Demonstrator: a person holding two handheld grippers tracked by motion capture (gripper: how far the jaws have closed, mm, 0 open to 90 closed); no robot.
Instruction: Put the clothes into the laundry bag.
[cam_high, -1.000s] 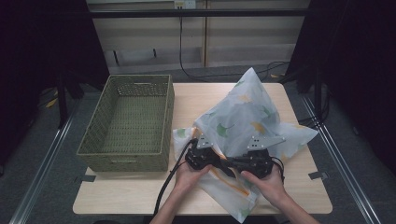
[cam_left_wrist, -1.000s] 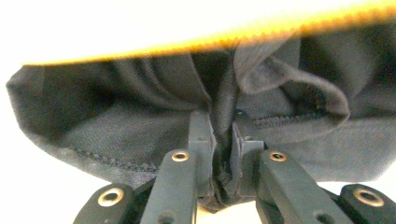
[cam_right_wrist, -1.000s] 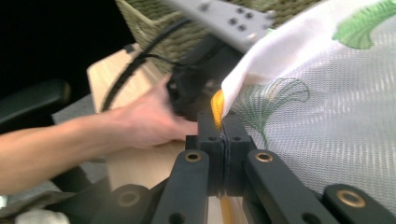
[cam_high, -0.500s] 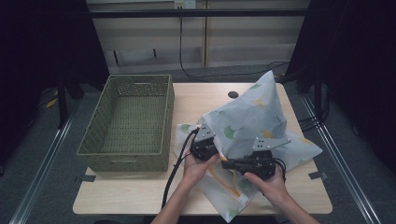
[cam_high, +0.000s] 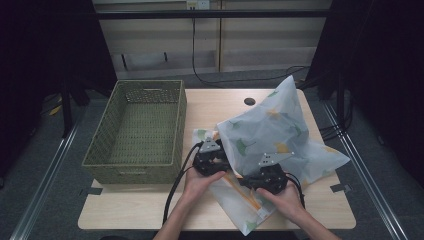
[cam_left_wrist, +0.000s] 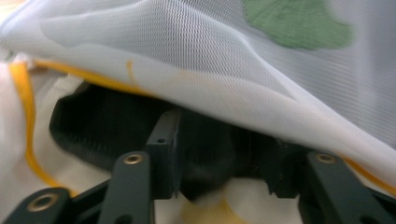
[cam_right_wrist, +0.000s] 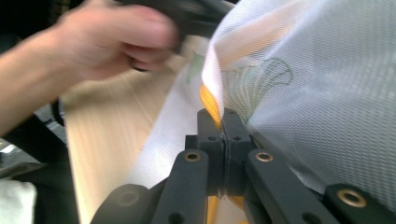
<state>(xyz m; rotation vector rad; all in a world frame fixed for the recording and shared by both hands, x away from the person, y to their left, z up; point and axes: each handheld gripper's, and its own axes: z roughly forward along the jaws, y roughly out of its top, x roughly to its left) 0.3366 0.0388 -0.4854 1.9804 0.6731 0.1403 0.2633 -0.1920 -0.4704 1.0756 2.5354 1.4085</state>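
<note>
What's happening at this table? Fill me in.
A person is handling a white mesh bag with leaf prints and yellow trim, using a gripper in each hand. The right gripper is clamped on the bag's yellow-edged hem. The left gripper has just been opening; its jaws stand apart under the fabric, not pinching it. A woven green basket sits on the table's left side.

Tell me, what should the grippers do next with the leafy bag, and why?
Probably the left gripper should close on the yellow-trimmed edge of the mesh bag again. Its jaws have just been opening and stand apart under the cloth, while the right gripper pinches the yellow trim alone, so the bag sags on the table.
</note>
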